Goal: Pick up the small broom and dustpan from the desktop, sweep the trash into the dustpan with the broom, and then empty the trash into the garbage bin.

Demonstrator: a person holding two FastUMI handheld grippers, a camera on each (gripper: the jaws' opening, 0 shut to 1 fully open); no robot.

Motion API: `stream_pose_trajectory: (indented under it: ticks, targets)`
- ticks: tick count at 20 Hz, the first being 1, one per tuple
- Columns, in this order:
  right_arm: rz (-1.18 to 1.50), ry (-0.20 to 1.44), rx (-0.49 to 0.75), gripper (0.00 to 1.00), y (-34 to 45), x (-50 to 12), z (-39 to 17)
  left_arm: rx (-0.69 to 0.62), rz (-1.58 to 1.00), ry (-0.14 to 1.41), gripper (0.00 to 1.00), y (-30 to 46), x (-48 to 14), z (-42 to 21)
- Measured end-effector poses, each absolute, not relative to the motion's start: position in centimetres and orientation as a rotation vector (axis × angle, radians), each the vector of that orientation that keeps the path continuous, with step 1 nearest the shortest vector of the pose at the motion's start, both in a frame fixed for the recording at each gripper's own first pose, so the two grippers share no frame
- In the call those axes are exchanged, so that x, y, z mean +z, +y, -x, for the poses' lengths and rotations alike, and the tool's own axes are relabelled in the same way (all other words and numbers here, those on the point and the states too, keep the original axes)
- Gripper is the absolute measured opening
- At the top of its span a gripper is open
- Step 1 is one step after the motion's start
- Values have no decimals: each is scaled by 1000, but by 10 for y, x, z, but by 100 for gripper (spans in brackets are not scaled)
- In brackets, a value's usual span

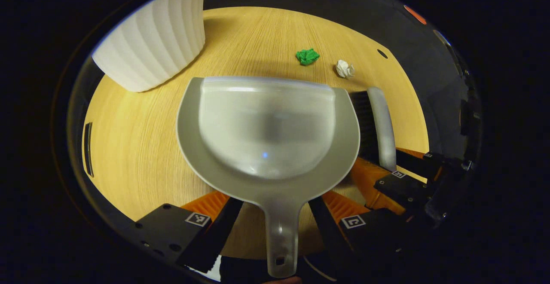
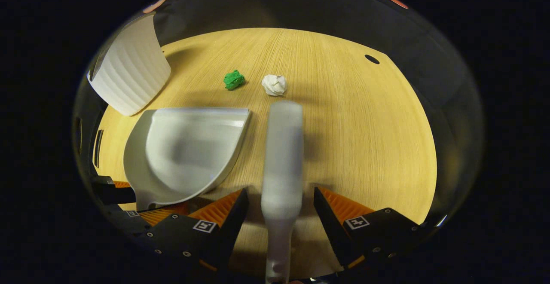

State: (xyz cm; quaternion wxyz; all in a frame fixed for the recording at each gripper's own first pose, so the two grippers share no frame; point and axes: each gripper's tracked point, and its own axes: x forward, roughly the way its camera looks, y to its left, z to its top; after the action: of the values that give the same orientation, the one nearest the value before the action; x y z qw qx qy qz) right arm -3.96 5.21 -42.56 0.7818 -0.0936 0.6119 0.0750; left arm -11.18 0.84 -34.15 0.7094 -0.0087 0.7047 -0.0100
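Round light-wood desktop with fine straight grain [image 1: 142, 155] [image 2: 369, 146]: lit brightly at centre, shaded toward rim. Small dark oval hole in desktop surface [image 1: 382, 53] [image 2: 372, 59]: near far edge, right side in both views. Dark narrow slot [image 1: 87, 148] [image 2: 98, 148]: at left margin of desktop in both views; exact nature cannot be determined. Dark backdrop beyond far edge of desktop [image 1: 343, 4] [image 2: 275, 4].
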Motion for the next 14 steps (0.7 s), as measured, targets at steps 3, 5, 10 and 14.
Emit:
stream_pose_trajectory:
  ticks: [3,5,10,14]
  targets:
    - [188,1349,158,82,57,-430,40,-23,-11,1576,84,14,-337,109]
    - [179,1352,145,60,56,-430,38,-24,-15,1589,71,12,-336,111]
    - [169,1372,128,40,55,-429,37,-42,-43,1622,37,15,-336,113]
    - [119,1381,129,33,49,-429,28,-98,-74,1620,34,19,-338,107]
